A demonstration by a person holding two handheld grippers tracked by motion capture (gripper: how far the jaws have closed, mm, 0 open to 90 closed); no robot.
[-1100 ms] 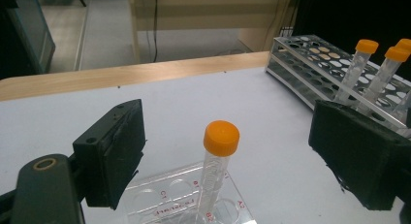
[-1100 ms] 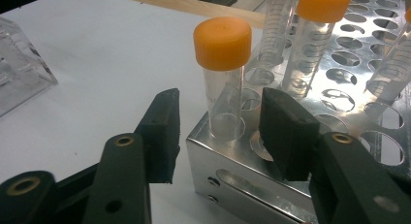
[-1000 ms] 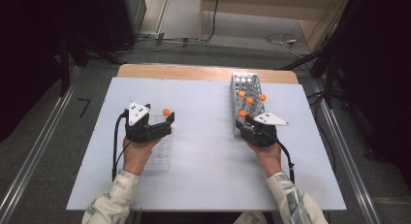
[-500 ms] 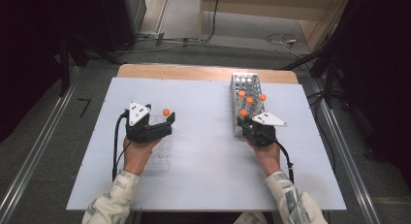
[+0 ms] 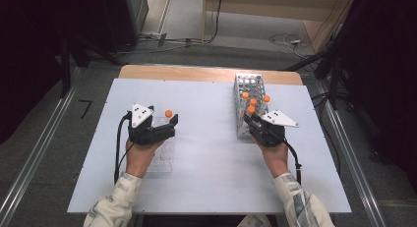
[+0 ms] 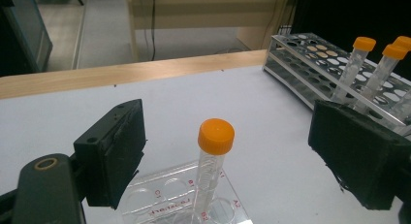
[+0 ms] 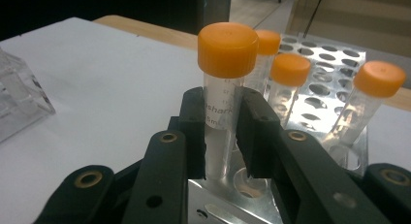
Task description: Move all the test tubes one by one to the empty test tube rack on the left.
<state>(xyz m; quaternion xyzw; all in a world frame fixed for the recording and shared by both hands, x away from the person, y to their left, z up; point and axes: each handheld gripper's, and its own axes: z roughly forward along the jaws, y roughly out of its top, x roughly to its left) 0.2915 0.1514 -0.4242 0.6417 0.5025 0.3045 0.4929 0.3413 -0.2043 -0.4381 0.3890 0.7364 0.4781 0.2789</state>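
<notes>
The right gripper (image 7: 224,132) is clamping a clear tube with an orange cap (image 7: 224,107); its jaws have just been closing, and the tube's body is now sitting pinched between the two black pads, upright. The tube is standing at the near end of the metal rack (image 5: 248,84) on the right side of the white table (image 5: 206,183), its foot still down at the rack's top plate. Three more orange-capped tubes (image 7: 289,83) are standing in the rack just behind it, one of them leaning slightly.

The left gripper (image 6: 223,151) is holding its jaws wide apart, one on either side of a single orange-capped tube (image 6: 213,161) without touching it. That tube is standing upright in a clear plastic rack (image 6: 165,195) with red lettering, on the left half of the table. In the high view, the person's hands are gripping both tools from the near edge, well apart from each other.
</notes>
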